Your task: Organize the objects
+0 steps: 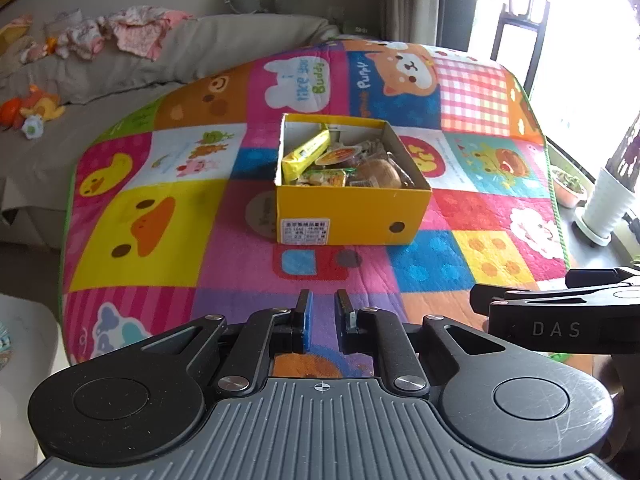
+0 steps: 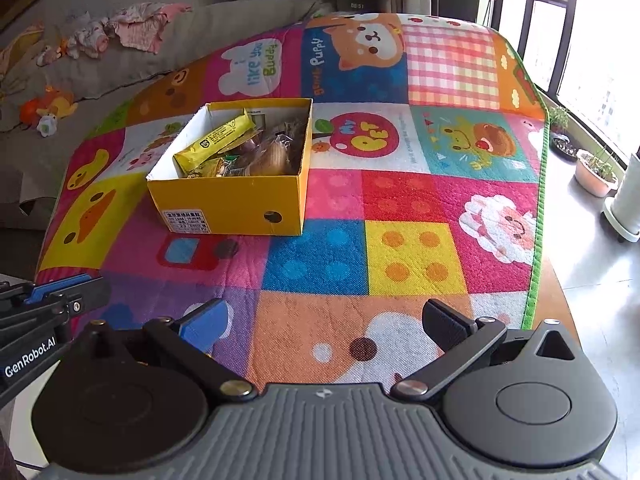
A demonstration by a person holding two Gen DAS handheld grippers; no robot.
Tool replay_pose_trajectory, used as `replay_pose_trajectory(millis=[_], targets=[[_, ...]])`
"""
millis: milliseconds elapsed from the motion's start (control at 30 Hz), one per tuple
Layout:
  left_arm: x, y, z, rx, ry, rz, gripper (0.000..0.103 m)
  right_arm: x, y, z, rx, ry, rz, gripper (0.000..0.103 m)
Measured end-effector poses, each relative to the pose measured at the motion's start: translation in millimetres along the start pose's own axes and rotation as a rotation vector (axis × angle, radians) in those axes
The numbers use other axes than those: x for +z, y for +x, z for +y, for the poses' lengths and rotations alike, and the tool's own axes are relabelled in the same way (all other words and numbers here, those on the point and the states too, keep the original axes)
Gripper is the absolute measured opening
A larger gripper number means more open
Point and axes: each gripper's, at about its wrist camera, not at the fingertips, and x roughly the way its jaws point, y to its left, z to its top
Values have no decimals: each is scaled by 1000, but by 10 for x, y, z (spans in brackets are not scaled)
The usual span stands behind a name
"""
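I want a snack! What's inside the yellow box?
The yellow box holds wrapped snacks: a long yellow packet leaning on top, a round brown bun in clear wrap, and a small sealed cup. Whatever lies underneath them is covered.

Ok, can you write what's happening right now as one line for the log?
left gripper: shut, empty | right gripper: open, empty | box: on mat, snacks inside | nothing held

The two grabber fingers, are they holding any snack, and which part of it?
Nothing is held. The left gripper has its fingers nearly together with only mat between them, the right gripper is wide open, and the snacks stay in the yellow box.
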Motion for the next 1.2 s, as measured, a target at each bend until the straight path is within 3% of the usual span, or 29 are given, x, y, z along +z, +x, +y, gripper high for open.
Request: replay_pose_trajectory(millis=[100, 333, 467, 1200], targets=[[-20, 62, -14, 14, -4, 34, 15, -16, -23, -8, -2, -2, 2, 103], [-63, 6, -57, 54, 37, -42, 15, -20, 1, -16, -5, 14, 5, 103], [-25, -1, -85, 68, 52, -34, 14, -15, 9, 0, 2, 16, -1, 103], [-76, 31, -151, 63, 68, -6, 13, -55, 116, -9, 16, 19, 24, 103]])
